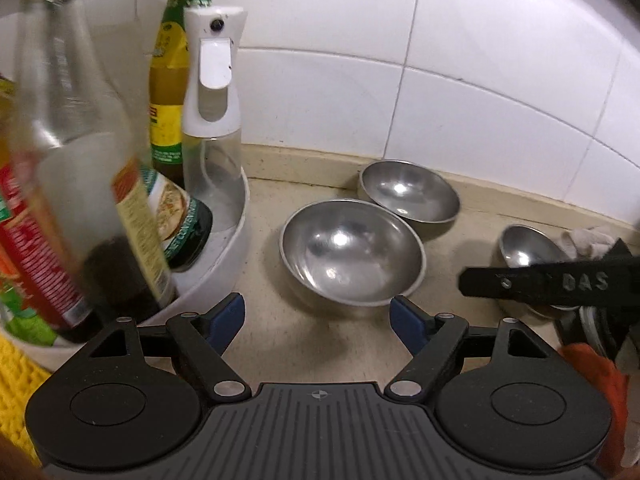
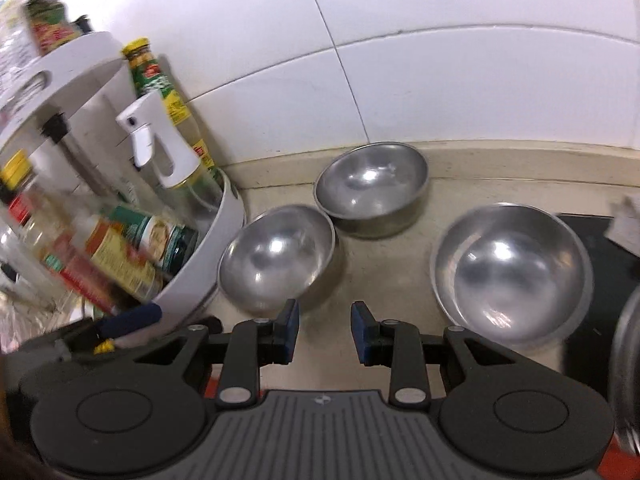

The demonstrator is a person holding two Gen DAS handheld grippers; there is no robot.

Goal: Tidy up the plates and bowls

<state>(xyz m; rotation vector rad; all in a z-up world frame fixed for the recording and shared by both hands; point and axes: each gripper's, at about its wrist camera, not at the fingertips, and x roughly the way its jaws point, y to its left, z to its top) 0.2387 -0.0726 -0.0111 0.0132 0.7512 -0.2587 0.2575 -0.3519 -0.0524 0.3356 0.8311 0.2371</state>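
Observation:
Three steel bowls stand on the beige counter. In the left wrist view a near bowl (image 1: 352,250) lies just ahead of my open, empty left gripper (image 1: 318,322); a second bowl (image 1: 410,196) sits behind it by the wall; a third (image 1: 524,246) is at the right, partly hidden by my right gripper's black body. In the right wrist view my right gripper (image 2: 325,330) is open and empty, between the left bowl (image 2: 276,258) and a right bowl (image 2: 512,272) that looks like two nested. The back bowl (image 2: 372,188) is by the wall.
A white two-tier round rack (image 1: 224,268) with sauce bottles and a white spray bottle (image 1: 212,112) stands at the left, also in the right wrist view (image 2: 216,248). A white tiled wall (image 1: 440,80) closes the back. A black surface (image 2: 592,248) and another steel rim (image 2: 624,360) lie at the right.

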